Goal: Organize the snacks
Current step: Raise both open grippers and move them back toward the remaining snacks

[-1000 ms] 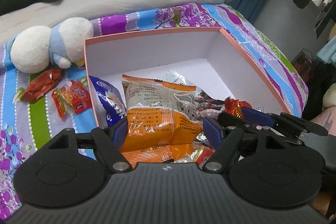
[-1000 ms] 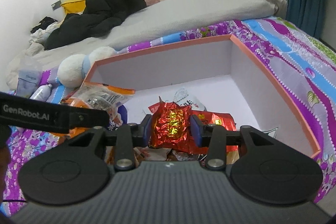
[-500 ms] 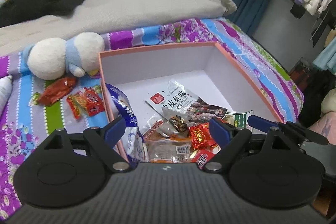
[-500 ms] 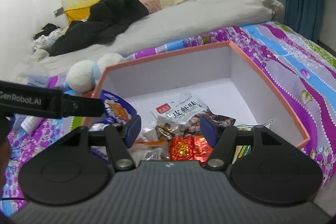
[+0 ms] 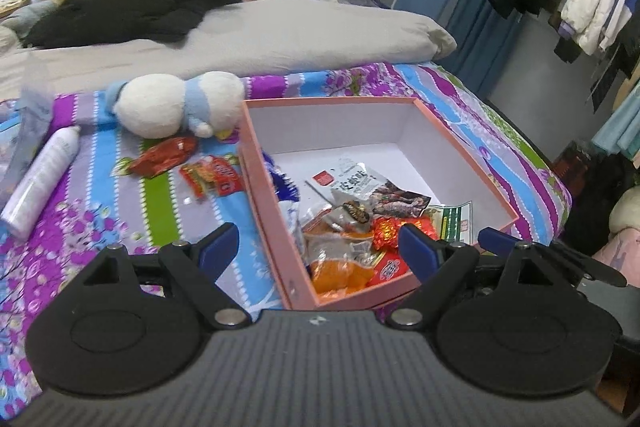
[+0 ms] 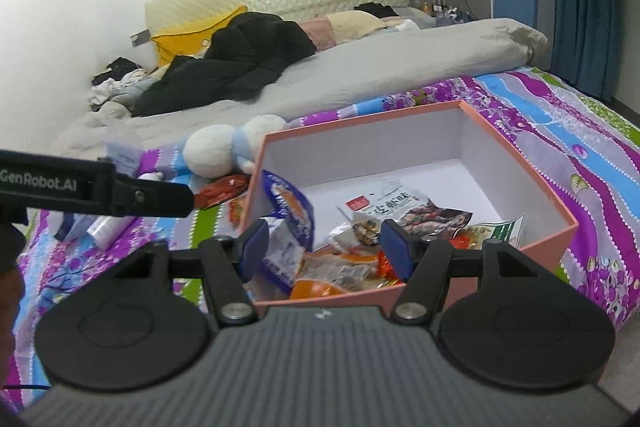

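Observation:
A pink box [image 5: 256, 163] with white inside lies on the bedspread and holds several snack packets, among them an orange packet [image 5: 340, 273], a white printed packet [image 5: 360, 183] and a blue bag [image 6: 288, 207]. Two red packets [image 5: 164, 157] [image 5: 214, 175] lie on the bedspread left of the box. My left gripper [image 5: 318, 251] is open and empty above the box's near left corner. My right gripper [image 6: 326, 247] is open and empty above the box's near edge [image 6: 520, 251].
A white plush toy [image 5: 176, 105] lies beyond the loose packets. A white spray bottle [image 5: 40, 183] lies at the far left. A grey duvet [image 5: 240, 39] and black clothes [image 5: 132, 11] cover the bed behind. The bed edge drops off at the right.
Both grippers let go of their packets, the orange one and the red foil one, into the box. Both opened and drew back and up from the box.

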Demonstrator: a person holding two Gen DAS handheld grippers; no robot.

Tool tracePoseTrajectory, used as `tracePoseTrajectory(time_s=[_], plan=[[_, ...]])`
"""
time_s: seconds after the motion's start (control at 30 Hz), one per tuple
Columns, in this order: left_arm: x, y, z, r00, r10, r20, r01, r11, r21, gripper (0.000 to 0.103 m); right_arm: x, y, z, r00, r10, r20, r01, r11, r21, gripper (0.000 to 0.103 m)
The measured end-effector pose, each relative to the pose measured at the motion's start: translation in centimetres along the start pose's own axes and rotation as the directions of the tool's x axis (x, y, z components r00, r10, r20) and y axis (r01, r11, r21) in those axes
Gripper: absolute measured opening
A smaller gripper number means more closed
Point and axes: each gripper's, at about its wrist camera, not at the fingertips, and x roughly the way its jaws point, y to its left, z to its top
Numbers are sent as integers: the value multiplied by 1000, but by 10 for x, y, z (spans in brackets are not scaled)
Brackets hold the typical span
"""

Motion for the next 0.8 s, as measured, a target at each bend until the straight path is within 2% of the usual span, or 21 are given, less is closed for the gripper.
tracePoseTrajectory(time_s=[0.47,0.63,0.8], plan=[[-74,47,-44,996,49,70,-45,997,-56,90,-37,55,-28,998,30,59,-28,999,-45,64],[-98,65,-66,994,74,81,-67,994,-82,90,-45,70,-43,998,38,57,-35,998,-43,64],[-115,78,-88,991,101,86,-92,989,-112,90,-53,89,-55,997,52,60,-47,994,-95,64]])
